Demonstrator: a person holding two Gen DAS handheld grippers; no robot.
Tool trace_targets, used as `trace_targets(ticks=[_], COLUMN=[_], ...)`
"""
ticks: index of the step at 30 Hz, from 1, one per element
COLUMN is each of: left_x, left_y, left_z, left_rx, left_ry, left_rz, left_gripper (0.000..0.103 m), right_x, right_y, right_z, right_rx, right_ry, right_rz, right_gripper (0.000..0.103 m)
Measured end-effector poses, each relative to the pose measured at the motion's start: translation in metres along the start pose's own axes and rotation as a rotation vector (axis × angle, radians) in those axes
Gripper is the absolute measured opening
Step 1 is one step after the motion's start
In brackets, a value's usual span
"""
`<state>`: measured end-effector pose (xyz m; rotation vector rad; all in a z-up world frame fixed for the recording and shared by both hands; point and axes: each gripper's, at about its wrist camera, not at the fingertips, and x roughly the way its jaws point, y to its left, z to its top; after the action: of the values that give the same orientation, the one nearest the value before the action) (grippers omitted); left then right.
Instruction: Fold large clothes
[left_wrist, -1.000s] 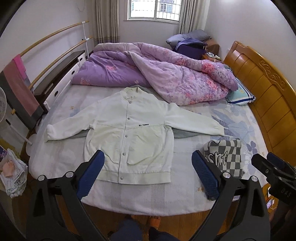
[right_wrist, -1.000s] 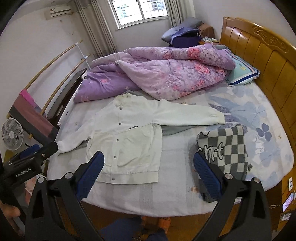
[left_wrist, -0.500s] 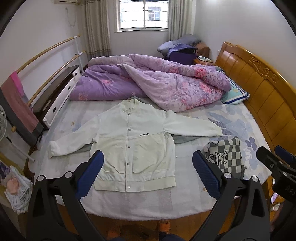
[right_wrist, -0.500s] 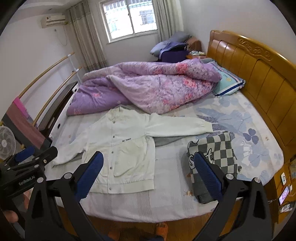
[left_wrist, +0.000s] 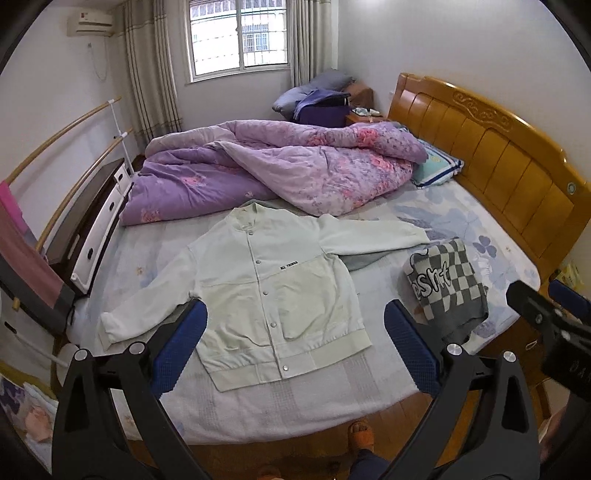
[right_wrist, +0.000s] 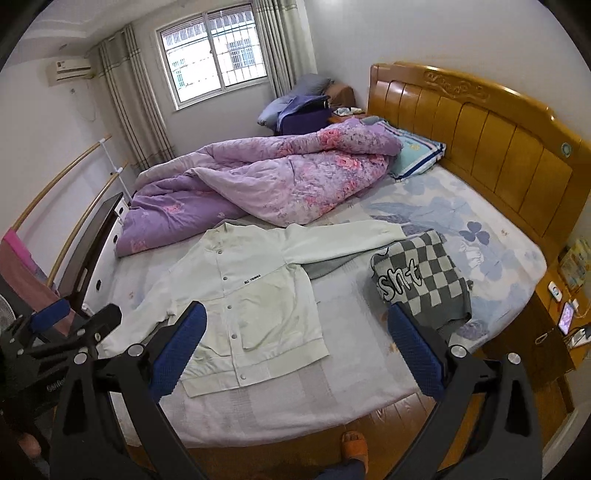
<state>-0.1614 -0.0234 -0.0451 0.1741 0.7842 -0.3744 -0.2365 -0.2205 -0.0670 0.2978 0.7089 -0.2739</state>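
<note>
- The left gripper (left_wrist: 295, 343) is held above the floor at the near edge of the bed, its two blue-padded fingers (left_wrist: 181, 347) spread wide with nothing between them
- The right gripper (right_wrist: 297, 347) is held the same way, its blue-padded fingers (right_wrist: 415, 350) set wide apart and empty; in the left wrist view it is seen at the right edge, and the left gripper is seen at the left edge of the right wrist view
- An orange slipper (right_wrist: 354, 446) on a foot is seen on the wooden floor (right_wrist: 402, 410) just below the bed edge
- A pale jacket (left_wrist: 273, 291) is laid flat, front side up and buttoned, on the near part of the bed (left_wrist: 332, 391), with its hem towards the grippers, its collar towards the far side and both sleeves stretched out to the sides
- A grey garment (left_wrist: 360, 260) is seen peeking out from under the jacket's right sleeve
- A folded grey-and-white checked garment (left_wrist: 448, 284) is laid just right of the jacket, near the end of that sleeve
- A rumpled purple flowered quilt (left_wrist: 295, 173) is heaped across the bed beyond the jacket, touching its collar area
- A pillow (left_wrist: 437, 168) is lodged between the quilt and the wooden headboard (left_wrist: 491, 147) on the right
- A window (left_wrist: 238, 35) with curtains is seen in the far wall
</note>
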Motion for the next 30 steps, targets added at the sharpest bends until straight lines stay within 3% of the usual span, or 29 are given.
trace_targets(ticks=[10, 30], left_x=[-0.021, -0.029], left_y=[0.015, 0.013], left_z=[-0.006, -0.005], left_rx=[-0.013, -0.011], left_ry=[-0.035, -0.032], left_rz=[-0.029, -0.021], left_gripper=[0.097, 0.097], right_x=[-0.019, -0.022], right_y=[0.014, 0.009], right_z=[-0.009, -0.007], right_rx=[-0.017, -0.031], right_ry=[-0.040, -0.043], right_rz=[-0.043, -0.028], right_gripper=[0.095, 0.095])
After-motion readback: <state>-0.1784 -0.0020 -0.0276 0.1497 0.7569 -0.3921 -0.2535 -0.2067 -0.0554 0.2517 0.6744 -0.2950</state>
